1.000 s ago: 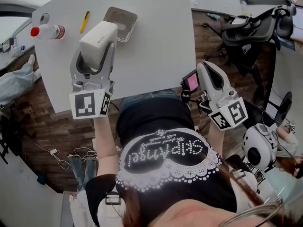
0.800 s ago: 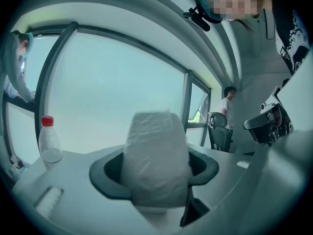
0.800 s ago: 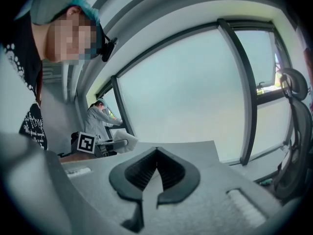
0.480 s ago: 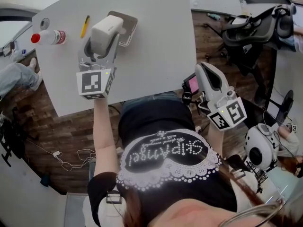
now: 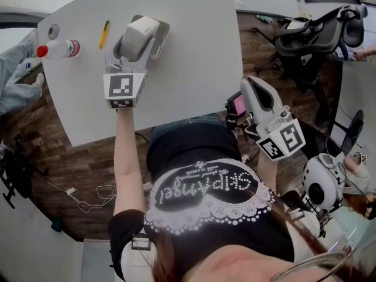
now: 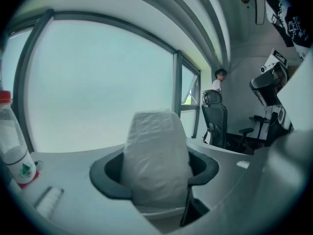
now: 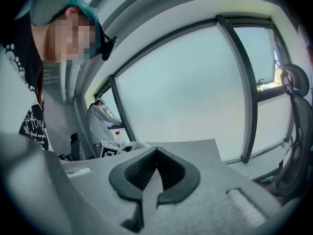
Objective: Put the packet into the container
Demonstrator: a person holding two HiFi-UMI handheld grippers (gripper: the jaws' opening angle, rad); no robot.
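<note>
Two grippers, one loaded

The left gripper (image 6: 155,174) is clamped on a crinkly white plastic packet (image 6: 156,148), upright between its dark curved pads (image 6: 103,177), right above the grey rectangular container (image 5: 161,33); the right gripper (image 7: 156,168) has its ribbed jaws together, empty, off the pale table (image 5: 194,57).

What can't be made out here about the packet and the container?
- Inside of the container: in the head view, the body of the left tongs covers it.
- The packet: hidden under those tongs in the head view; no print is readable in the left gripper view.
- Whether the packet touches the container: neither view settles it.
- The bottle label: too small to read.
</note>
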